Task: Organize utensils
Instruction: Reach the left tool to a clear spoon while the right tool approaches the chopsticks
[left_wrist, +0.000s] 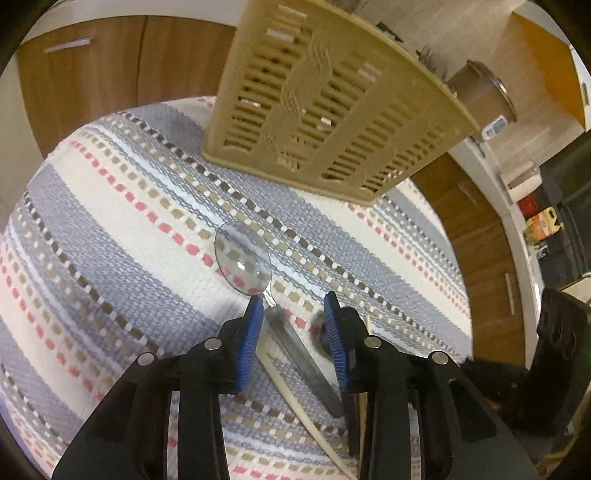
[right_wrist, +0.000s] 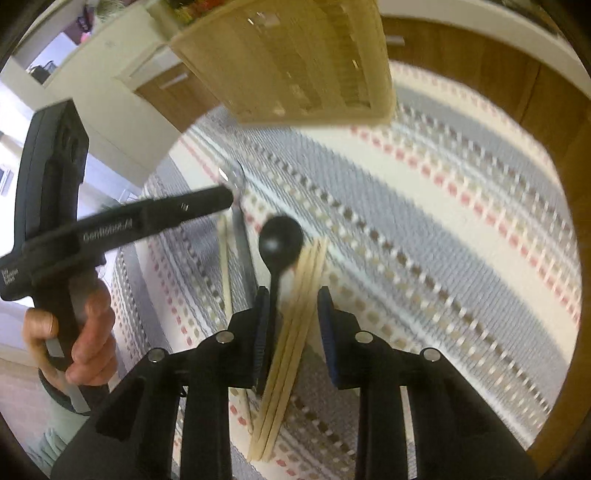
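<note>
The left claw points down at the striped mat, its blue pads apart; the neck of a metal spoon lies between them, its handle running back under the claw and its bowl just ahead of the tips; the left pad sits right against the handle, the right pad stands clear of it, so nothing is clamped; a single pale chopstick lies beside the spoon handle, under the claw; ahead of the tips stands a tan slotted basket, and through its slots I cannot tell what it holds.

The right claw also points down at the mat, pads apart; between them lie the handle of a black spoon, close against the left pad, and a bundle of chopsticks toward the middle of the gap; the right pad is clear of both; the black spoon's bowl lies just beyond the tips; further ahead is the same basket, blurred, its contents unreadable; off to the left a hand grips the other claw's handle.
</note>
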